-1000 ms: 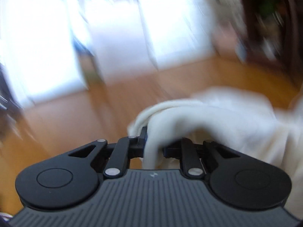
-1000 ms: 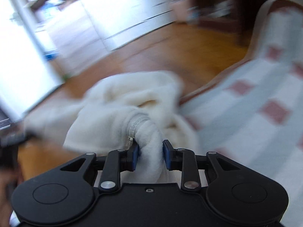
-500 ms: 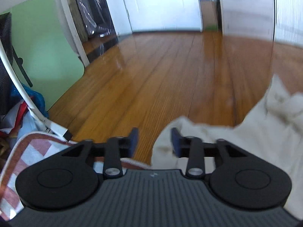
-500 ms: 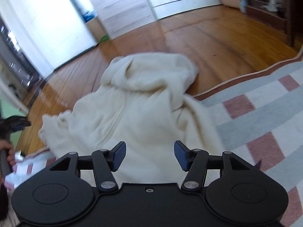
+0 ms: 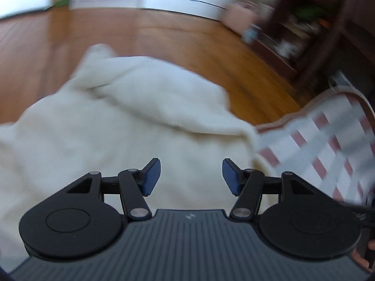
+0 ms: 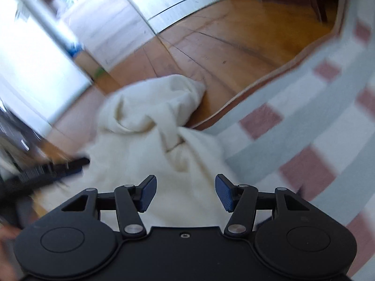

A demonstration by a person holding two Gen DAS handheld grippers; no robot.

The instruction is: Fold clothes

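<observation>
Cream garment (image 5: pixel 131 126): crumpled heap, lying partly on wooden floor (image 5: pixel 70 37), partly on checked rug (image 5: pixel 328 140)
Left gripper (image 5: pixel 191 175): jaws opening, blue pads apart, nothing pinched; garment below
Right gripper (image 6: pixel 185 192): jaws apart, gripping nothing; garment (image 6: pixel 150 126) ahead, bunched, edge overlapping rug (image 6: pixel 304 121)
Containers: none discernible; background blurred

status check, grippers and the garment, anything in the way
Left gripper opening, nothing pinched; right gripper open, empty. Cream garment rumpled, unfolded, half on checked rug, half on wood floor. Nothing in the way.
</observation>
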